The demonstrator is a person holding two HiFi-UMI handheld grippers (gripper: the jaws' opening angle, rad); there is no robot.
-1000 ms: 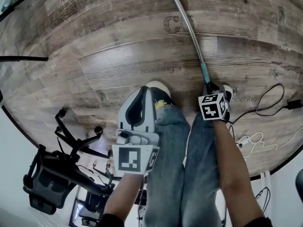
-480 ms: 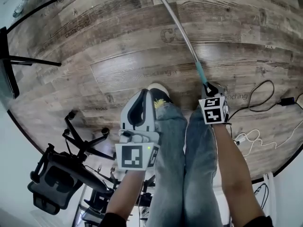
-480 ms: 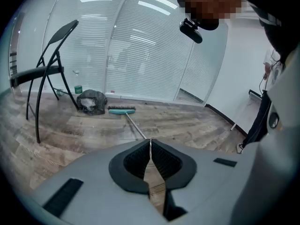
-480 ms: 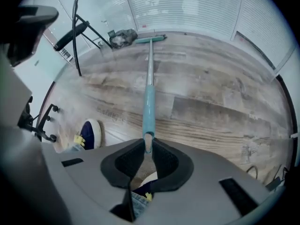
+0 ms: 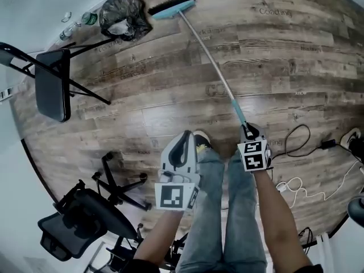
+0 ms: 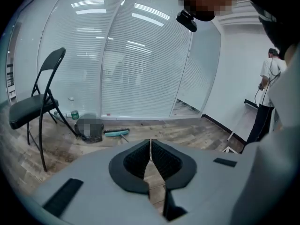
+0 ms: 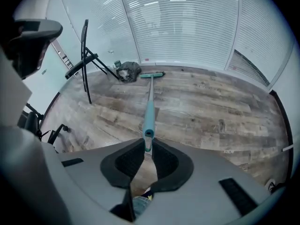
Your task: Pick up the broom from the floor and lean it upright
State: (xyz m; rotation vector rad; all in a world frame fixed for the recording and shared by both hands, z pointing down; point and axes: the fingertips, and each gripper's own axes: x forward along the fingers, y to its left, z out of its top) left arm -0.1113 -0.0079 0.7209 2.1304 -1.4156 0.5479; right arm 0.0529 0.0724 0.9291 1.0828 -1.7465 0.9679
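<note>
**Inspector:** Start at the far left.

**Assessor:** A black folding chair [image 5: 52,78] stands on the wooden floor [image 5: 296,56]. An office chair [image 5: 79,223] sits nearer the person. Past the folding chair a black bag [image 5: 122,17] lies by the wall, with small bottles [image 5: 85,19] just beside it.

**Inspector:** Location of the broom?

**Assessor:** The broom [image 5: 215,70] runs in one long slant. Its teal brush head [image 5: 172,7] is just beside the bag. It appears to rest on the floor, though the steep view does not confirm contact. The handle [image 7: 150,102] runs from there to the person's right side.

**Inspector:** Left gripper?

**Assessor:** The left gripper [image 5: 185,135] is held over the person's legs [image 5: 244,220], well apart from the broom. Its fingers [image 6: 136,161] are closed together with nothing between them.

**Inspector:** Right gripper?

**Assessor:** The right gripper [image 5: 248,128] holds the teal end of the handle. In the right gripper view its fingers [image 7: 129,163] clamp that tip, and the handle points away toward the brush head.

**Inspector:** Far right?

**Assessor:** Loose cables [image 5: 301,183] lie on the floor.
</note>
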